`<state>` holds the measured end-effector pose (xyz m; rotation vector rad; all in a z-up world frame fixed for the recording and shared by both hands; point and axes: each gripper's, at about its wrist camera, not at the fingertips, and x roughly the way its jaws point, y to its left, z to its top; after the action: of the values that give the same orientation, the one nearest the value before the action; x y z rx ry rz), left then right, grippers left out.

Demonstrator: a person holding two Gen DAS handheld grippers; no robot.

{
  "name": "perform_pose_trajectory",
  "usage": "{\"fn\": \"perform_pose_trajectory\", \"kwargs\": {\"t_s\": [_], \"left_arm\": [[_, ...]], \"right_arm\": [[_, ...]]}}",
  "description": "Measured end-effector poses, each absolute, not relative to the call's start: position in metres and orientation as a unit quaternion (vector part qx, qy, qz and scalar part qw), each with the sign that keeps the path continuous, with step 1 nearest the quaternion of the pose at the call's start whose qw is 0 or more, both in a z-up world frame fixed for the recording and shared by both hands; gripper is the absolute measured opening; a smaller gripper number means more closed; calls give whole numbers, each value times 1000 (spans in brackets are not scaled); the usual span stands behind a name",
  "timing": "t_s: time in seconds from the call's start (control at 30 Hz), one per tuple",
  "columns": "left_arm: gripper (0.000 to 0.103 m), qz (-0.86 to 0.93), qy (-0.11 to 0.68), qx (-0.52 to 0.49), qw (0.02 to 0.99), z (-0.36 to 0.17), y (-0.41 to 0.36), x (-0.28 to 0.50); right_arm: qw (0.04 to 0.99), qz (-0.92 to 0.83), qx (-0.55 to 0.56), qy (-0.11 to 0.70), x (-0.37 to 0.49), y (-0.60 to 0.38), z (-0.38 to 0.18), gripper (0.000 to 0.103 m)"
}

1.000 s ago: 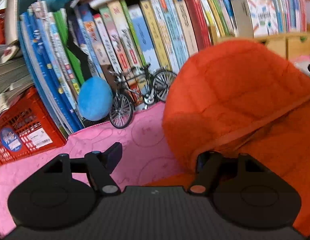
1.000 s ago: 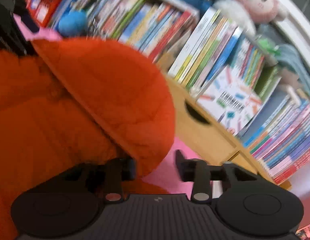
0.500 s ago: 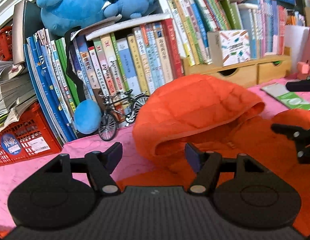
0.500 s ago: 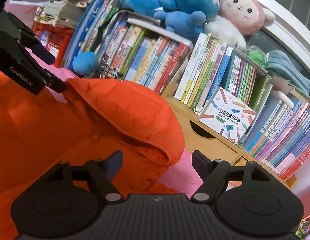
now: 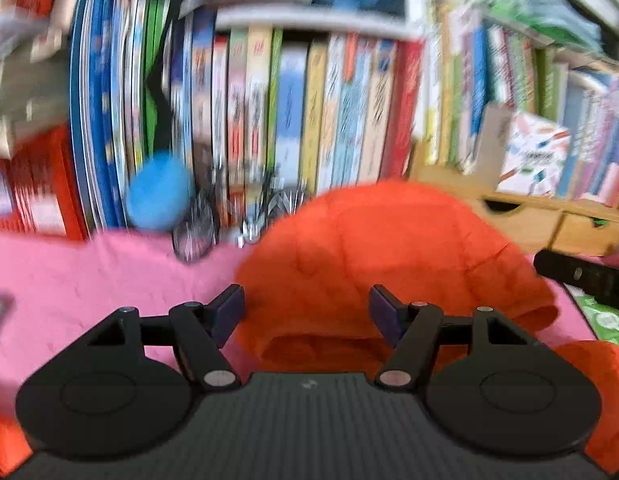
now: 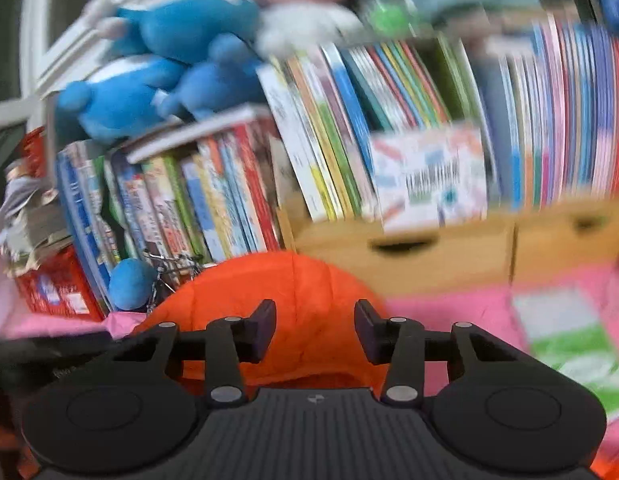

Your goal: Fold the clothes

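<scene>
Jaws of the left gripper (image 5: 306,307) stand apart, nothing pinched; the pads sit clear of the fabric, with the orange quilted jacket (image 5: 389,256) lying ahead of and below them. Jaws of the right gripper (image 6: 315,330) have just been closing; they are narrower than the left pair but a gap remains, and the orange cloth seen through that gap lies beyond the pads, not clamped by them. Both pairs released.

Jacket position: spread on the pink table cover (image 5: 89,280), its hood (image 6: 285,300) puffed up into a rounded dome toward the bookshelf. More orange fabric shows at the lower corners of the left wrist view, under the gripper body. A black bar at the right edge of the left wrist view is part of the right gripper (image 5: 581,280); a dark shape at the left edge of the right wrist view is likely the left gripper (image 6: 49,356), blurred.

Behind the hood: small model bicycle (image 5: 237,216) and a blue ball (image 5: 159,192) against a row of upright books (image 5: 293,112). Red plastic crate (image 5: 33,196) at far left. Wooden drawer unit (image 6: 409,248) to the right of the hood, a patterned box (image 6: 429,176) on top of it. Blue plush toys (image 6: 149,64) lie on the books. Green-and-white booklet (image 6: 565,344) lies flat on the cover at right. Both views heavily motion-blurred; titles unreadable.
</scene>
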<state>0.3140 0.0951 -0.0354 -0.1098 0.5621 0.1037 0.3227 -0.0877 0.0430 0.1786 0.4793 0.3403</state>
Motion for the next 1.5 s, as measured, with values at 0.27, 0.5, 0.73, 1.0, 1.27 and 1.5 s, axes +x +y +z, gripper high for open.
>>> {"fn": "perform_pose_trajectory", "kwargs": {"t_s": [0.27, 0.5, 0.73, 1.0, 1.27, 1.5], "left_arm": [[76, 62, 322, -43, 944, -72, 95, 325], [79, 51, 318, -61, 945, -72, 101, 322], [79, 45, 317, -55, 946, -72, 107, 322], [73, 88, 247, -26, 965, -34, 102, 296], [68, -14, 263, 22, 964, -10, 47, 337], [68, 13, 335, 46, 941, -52, 38, 368]], "right_arm": [[933, 130, 91, 322, 344, -84, -16, 43], [932, 125, 106, 322, 344, -89, -22, 44], [940, 95, 46, 324, 348, -81, -20, 58], [940, 88, 43, 326, 350, -86, -22, 62], [965, 129, 94, 209, 325, -101, -5, 44], [952, 197, 110, 206, 328, -97, -2, 43]]}}
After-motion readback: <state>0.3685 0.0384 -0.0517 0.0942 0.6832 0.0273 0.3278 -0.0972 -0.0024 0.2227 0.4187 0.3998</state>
